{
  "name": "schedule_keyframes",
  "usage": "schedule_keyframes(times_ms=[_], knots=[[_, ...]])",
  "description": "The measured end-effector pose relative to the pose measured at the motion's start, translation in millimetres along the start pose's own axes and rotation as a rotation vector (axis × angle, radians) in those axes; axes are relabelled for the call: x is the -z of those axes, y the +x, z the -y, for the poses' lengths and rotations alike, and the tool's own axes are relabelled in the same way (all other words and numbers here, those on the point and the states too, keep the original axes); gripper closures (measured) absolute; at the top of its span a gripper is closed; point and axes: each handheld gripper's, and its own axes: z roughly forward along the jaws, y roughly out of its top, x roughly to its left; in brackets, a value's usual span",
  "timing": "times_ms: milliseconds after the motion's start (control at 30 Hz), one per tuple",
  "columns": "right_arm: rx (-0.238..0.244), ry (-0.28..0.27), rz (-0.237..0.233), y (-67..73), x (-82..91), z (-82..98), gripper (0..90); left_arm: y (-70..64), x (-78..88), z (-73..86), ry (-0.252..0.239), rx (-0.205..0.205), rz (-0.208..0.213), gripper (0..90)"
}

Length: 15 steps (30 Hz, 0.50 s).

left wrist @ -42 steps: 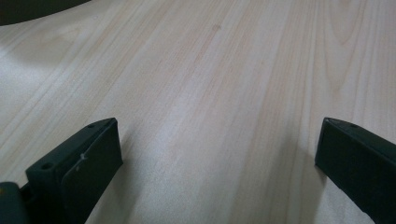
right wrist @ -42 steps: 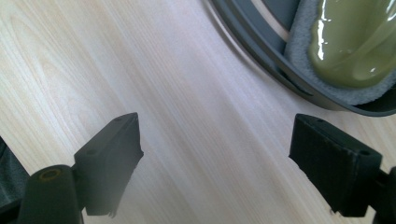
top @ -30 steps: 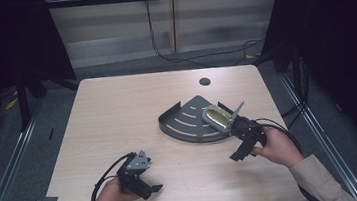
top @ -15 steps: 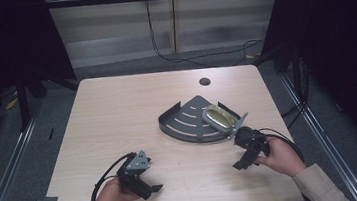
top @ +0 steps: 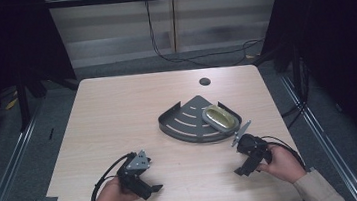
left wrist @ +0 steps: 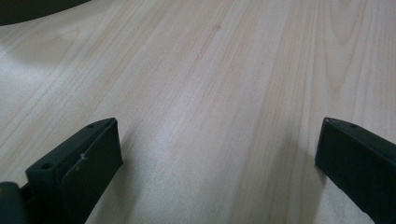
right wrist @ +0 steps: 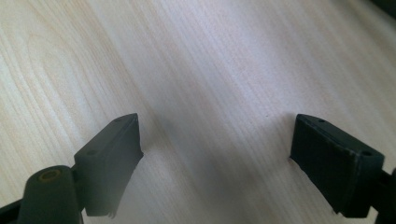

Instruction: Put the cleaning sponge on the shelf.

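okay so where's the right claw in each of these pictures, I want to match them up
High view: the right claw is at lower right, in the person's hand, below the dark tray.
Right gripper view: its own two black jaws rise from the bottom corners, wide apart, right claw over bare wood.
Left gripper view: I can't place it there.
Shared landmark: the light wood table, whose grain runs under both claws.
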Motion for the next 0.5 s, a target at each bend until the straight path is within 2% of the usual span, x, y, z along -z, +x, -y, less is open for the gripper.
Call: schedule_keyframes(times_ms=[133,200,367,500], knots=[[0.025,-0.030,0.016,1.0,-1.2,2.9,13.8,0.0,0.0,0.0,0.000,0.000,0.000,0.0],[0.026,-0.060,0.024,2.4,-3.1,5.7,10.0,0.0,0.0,0.0,0.000,0.000,0.000,0.0],[0.038,-0.159,0.023,1.1,-5.3,17.2,8.2,-0.1,-0.1,0.0,-0.001,0.000,-0.001,0.0],[0.029,-0.239,0.024,0.9,-6.6,28.2,8.1,0.0,0.0,0.0,0.000,0.000,-0.001,0.0]])
